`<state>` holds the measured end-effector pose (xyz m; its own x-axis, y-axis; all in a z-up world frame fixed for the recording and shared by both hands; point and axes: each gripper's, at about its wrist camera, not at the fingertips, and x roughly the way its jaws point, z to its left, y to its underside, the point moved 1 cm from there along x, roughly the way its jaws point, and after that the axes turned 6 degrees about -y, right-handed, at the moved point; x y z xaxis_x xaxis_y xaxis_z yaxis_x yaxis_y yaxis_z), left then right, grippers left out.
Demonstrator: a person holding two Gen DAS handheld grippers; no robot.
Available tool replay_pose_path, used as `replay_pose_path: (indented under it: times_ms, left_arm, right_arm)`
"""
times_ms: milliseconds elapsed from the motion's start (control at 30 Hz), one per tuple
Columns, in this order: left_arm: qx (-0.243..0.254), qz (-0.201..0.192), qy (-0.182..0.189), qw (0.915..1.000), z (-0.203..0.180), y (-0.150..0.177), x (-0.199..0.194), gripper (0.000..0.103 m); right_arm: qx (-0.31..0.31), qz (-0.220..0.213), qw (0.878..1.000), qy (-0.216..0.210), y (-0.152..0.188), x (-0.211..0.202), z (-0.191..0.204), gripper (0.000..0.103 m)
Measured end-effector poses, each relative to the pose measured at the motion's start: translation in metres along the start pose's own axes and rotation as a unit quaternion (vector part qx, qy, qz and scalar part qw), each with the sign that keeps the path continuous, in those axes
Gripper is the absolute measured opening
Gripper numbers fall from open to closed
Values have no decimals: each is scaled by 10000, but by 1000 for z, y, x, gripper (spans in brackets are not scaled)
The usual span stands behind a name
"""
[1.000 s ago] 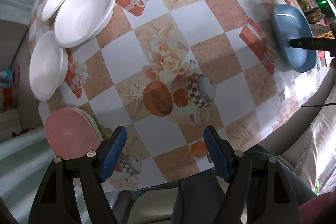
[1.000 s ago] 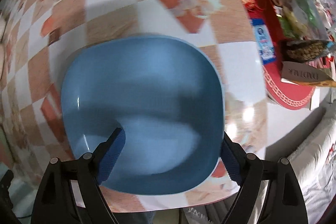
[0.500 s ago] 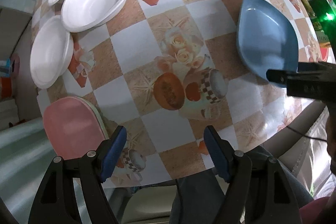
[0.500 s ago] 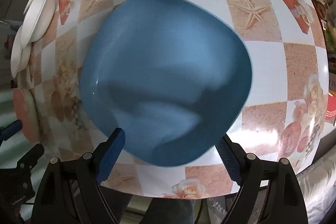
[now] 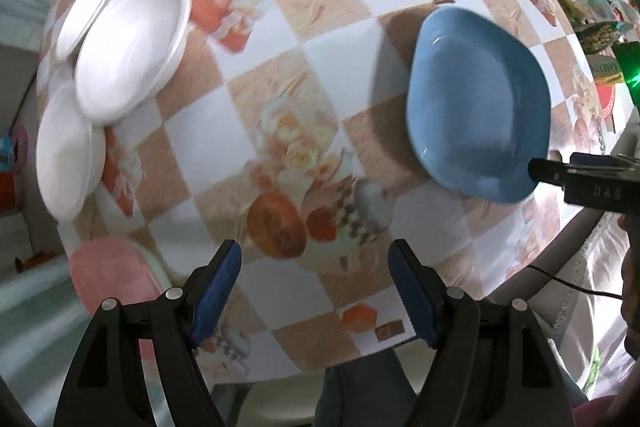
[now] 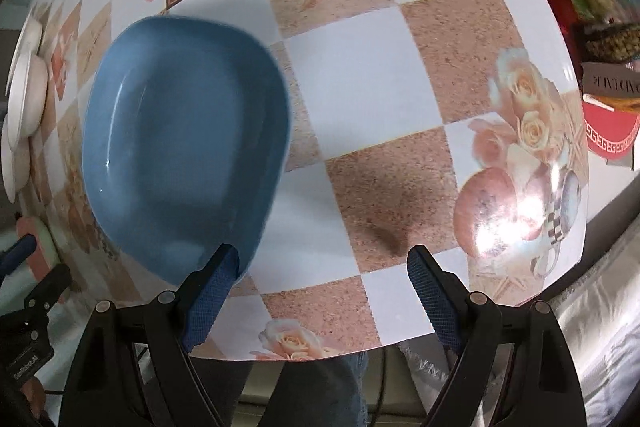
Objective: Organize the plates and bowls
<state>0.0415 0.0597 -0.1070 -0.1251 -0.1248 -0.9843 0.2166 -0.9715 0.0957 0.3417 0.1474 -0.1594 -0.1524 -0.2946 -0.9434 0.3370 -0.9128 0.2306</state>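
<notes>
At the bottom of the left wrist view the left gripper (image 5: 314, 285) hangs over the near table edge with its jaws spread wide, nothing between them. Just left of it, at the lower left, lies one pink plate (image 5: 108, 277) with a pale rim of another dish showing under it. Mid right sits the single blue bowl (image 5: 476, 107) on the checked tablecloth (image 5: 256, 39); the right gripper (image 6: 322, 279) also stands wide open, gripping nothing, its left finger (image 6: 210, 287) just at the bowl's near rim, though contact cannot be told. Farther off, at the upper left, three white dishes (image 5: 130, 47) cluster, blurred, overlapping one another. Clutter lines the far right edge.
</notes>
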Motion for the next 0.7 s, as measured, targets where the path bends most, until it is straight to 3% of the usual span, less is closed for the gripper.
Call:
replay_pose_path:
  times_ms: [300, 700]
  left_arm:
    - [314, -284, -171, 9990, -15, -48, -8, 79]
    - [811, -551, -370, 9945, -54, -119, -1, 79]
  right_arm:
    - [372, -2, 9992, -174, -12, 1, -20, 87]
    - [895, -107, 9952, -392, -29, -3, -14, 87]
